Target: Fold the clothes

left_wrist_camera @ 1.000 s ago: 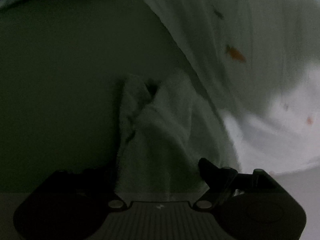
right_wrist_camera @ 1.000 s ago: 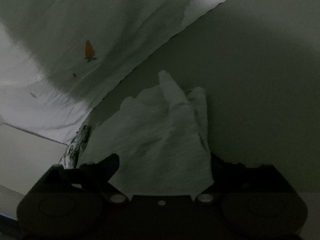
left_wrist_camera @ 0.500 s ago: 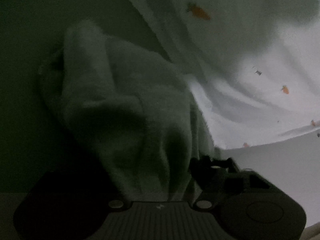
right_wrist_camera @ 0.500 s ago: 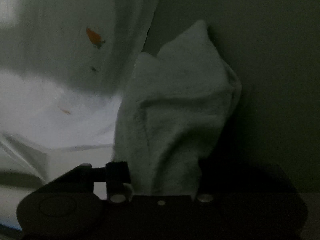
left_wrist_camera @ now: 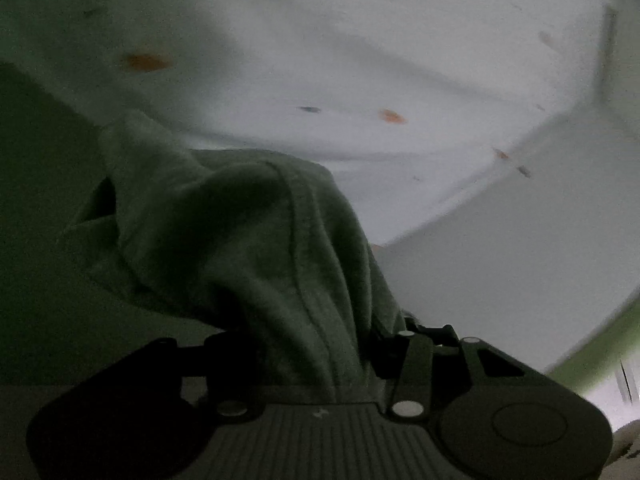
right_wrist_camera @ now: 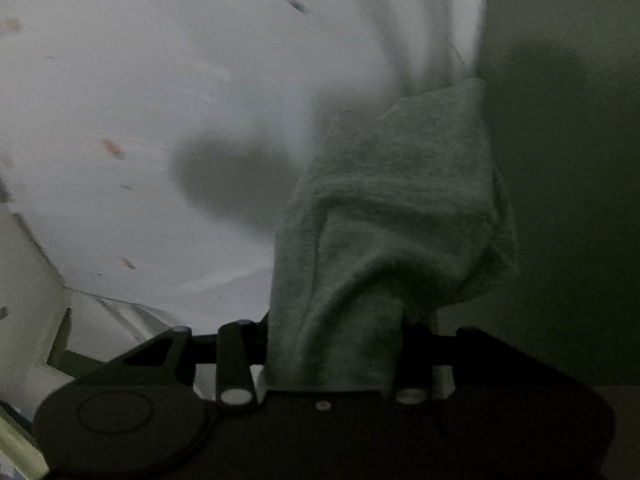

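Note:
A grey-green fleecy garment [left_wrist_camera: 248,240] is bunched up and rises out of my left gripper [left_wrist_camera: 316,344]. Its jaws are closing with the cloth pinched between them, and the cloth hides the fingertips. In the right wrist view another bunch of the same garment [right_wrist_camera: 400,200] stands up between the jaws of my right gripper [right_wrist_camera: 332,340]. These jaws are also closing, and the fabric is squeezed between them. Both bunches are held up off the surface. The rest of the garment is out of view.
A white sheet with small orange prints [left_wrist_camera: 400,60] fills the background, also seen as the sheet [right_wrist_camera: 160,80] on the right wrist's left side. A dark plain surface [right_wrist_camera: 560,160] lies to the right there. The scene is dim and blurred.
Both grippers went from wide around the cloth to pinching it. Both have risen and rolled, pulling the bunches up. The printed sheet has slid across the background.

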The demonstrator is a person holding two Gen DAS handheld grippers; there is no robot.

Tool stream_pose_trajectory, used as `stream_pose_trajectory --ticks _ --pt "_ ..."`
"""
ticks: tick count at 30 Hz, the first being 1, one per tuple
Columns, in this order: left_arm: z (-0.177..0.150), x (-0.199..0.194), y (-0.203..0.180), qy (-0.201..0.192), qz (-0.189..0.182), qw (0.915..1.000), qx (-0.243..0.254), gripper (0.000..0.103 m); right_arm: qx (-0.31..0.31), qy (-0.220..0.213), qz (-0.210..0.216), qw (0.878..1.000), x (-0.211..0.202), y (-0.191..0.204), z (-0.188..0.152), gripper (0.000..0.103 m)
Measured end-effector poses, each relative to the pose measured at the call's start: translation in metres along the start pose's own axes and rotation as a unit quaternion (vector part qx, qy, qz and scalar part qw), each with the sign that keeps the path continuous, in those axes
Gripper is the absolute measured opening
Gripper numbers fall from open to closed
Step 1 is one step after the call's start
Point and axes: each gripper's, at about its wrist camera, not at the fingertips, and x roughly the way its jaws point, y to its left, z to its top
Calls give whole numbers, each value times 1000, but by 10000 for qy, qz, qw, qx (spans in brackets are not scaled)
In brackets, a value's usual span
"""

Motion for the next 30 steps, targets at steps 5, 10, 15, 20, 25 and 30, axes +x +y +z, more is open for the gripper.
stream_pose_trajectory --ticks 5,10,15,20,25,30 --pt "5 29 -52 503 -809 9941 510 48 -438 -928 152 9946 -68 54 -18 43" --pt "-7 79 -102 959 -1523 9796 898 48 -732 -1835 201 9801 -141 88 -39 43" --pt "-33 132 -159 1208 -1657 9696 1338 49 -864 -2356 295 9676 -212 98 -34 43" --pt "-54 205 -213 1225 -1686 9656 1558 49 -989 -2521 586 9608 -279 94 16 43" --pt "-70 283 -272 1276 -1702 9590 1873 49 -1055 -2716 855 9528 -351 89 73 43" --pt "-72 373 -326 1417 -1907 9475 2140 49 -1256 -3009 862 9414 -409 97 126 43"
